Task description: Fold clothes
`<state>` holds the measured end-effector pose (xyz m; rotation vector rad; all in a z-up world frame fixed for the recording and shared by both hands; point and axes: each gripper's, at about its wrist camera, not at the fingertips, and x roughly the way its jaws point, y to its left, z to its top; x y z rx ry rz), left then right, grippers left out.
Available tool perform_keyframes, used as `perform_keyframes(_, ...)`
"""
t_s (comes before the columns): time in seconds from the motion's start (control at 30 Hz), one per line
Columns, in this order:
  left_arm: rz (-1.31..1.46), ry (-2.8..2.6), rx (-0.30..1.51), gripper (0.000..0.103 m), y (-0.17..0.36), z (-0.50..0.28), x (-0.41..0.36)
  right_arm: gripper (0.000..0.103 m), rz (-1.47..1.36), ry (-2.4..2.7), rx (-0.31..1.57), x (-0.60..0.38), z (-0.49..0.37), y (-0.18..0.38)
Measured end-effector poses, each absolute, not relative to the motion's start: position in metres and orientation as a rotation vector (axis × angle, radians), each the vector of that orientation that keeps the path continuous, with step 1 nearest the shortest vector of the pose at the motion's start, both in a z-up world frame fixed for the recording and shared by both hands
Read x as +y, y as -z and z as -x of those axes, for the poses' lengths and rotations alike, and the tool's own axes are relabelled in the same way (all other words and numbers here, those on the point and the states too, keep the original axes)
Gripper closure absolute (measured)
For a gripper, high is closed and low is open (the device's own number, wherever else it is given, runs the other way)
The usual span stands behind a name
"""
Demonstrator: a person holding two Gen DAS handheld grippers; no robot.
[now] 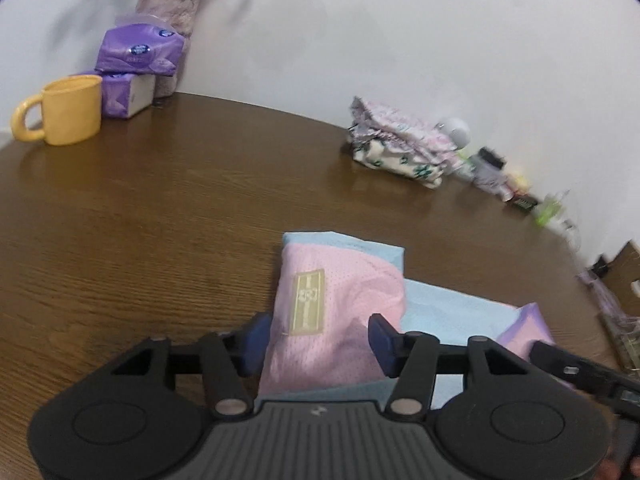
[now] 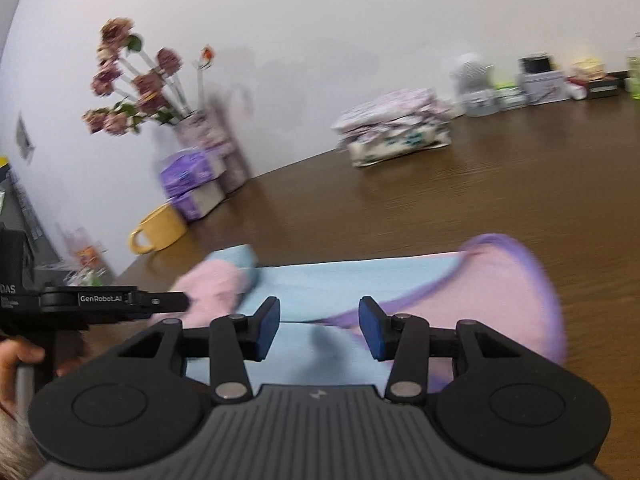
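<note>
- The pink and blue garment lies on the brown table, partly folded.
- The left gripper has its jaws apart. A pink fold with a tan label sits between them, and it is hard to tell if the pads touch it.
- The right gripper hangs over the blue cloth with its jaws apart, holding nothing.
- A yellow mug stands far off, by the wall.

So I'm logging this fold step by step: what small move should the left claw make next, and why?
Probably ease the left claw back off the pink flap. Its pads stand apart on either side of the flap without pressing it, and the flap already lies folded over the light blue garment on the table. The right claw is open too, over the purple-edged end.
</note>
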<state>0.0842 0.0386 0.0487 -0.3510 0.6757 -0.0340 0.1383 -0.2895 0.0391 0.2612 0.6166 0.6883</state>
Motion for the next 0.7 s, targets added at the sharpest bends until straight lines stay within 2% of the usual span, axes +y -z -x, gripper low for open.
perform_keyframes(0.07, 0.354, 0.065, 0.674, 0.044, -0.049, -0.080, 0.045, 0.057, -0.284, -0.723, 0.651, -0.271, -0.142, -0.040)
perform_keyframes(0.27, 0.347, 0.121, 0.699, 0.042, -0.040, -0.084, 0.052, 0.057, -0.353, -0.747, 0.737, -0.215, -0.166, -0.044)
perform_keyframes(0.47, 0.199, 0.173, 0.715, 0.035, -0.035, -0.088, 0.033, 0.070, -0.295, -0.686, 0.748, -0.171, -0.187, -0.047)
perform_keyframes(0.53, 0.127, 0.178, 0.722, 0.035, -0.033, -0.088, 0.024, 0.081, -0.282, -0.657, 0.767, -0.164, -0.195, -0.043)
perform_keyframes(0.6, 0.078, 0.179, 0.724, 0.035, -0.031, -0.087, 0.019, 0.085, -0.303, -0.645, 0.801, -0.162, -0.203, -0.035)
perform_keyframes(0.7, 0.095, 0.192, 0.713, 0.035, -0.033, -0.085, 0.021, 0.086, -0.341, -0.648, 0.813, -0.166, -0.209, -0.030)
